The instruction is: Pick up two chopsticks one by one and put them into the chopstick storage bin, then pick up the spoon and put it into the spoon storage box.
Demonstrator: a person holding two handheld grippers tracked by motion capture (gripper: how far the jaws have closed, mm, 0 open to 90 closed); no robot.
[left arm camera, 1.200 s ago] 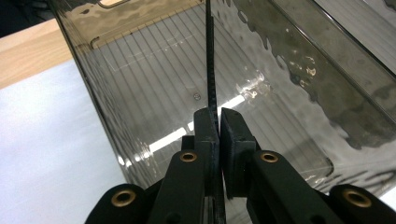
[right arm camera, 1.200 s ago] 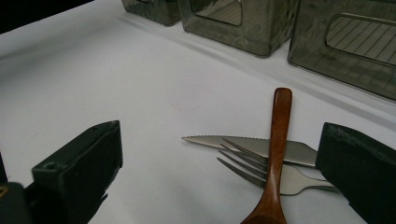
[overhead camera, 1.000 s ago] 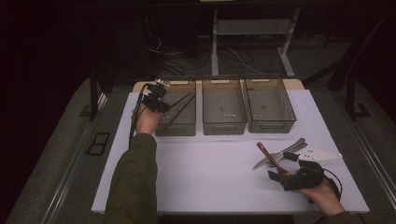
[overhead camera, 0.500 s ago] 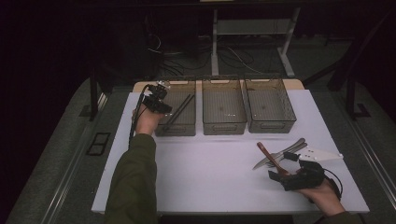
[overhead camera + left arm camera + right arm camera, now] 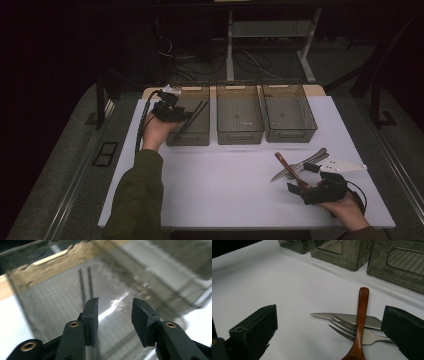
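My left gripper [image 5: 184, 116] [image 5: 115, 301] hovers over the left bin [image 5: 188, 140] [image 5: 162, 280]; its jaws have just been opening and stand open with nothing between them. Two dark chopsticks [image 5: 196, 116] [image 5: 85, 282] lean inside that bin, beyond the jaw tips. At the table's near right my right gripper [image 5: 301, 178] [image 5: 329, 308] is wide open, low over the table. A wooden spoon [image 5: 286, 167] [image 5: 361, 315] lies across a serrated knife [image 5: 342, 317] and a fork [image 5: 306, 161] [image 5: 364, 337] between and just ahead of its jaws, untouched.
Three dark see-through bins stand in a row at the back: the left one, a middle one [image 5: 241, 136] [image 5: 342, 255] and a right one [image 5: 292, 135] [image 5: 402, 265]. A white wedge-shaped flat piece [image 5: 346, 164] lies right of the cutlery. The white table [image 5: 225, 190] has bare room in the middle.
The left hand has pulled back and up a little from the chopsticks, which stay leaning in the left bin. The right hand and the cutlery have not moved.
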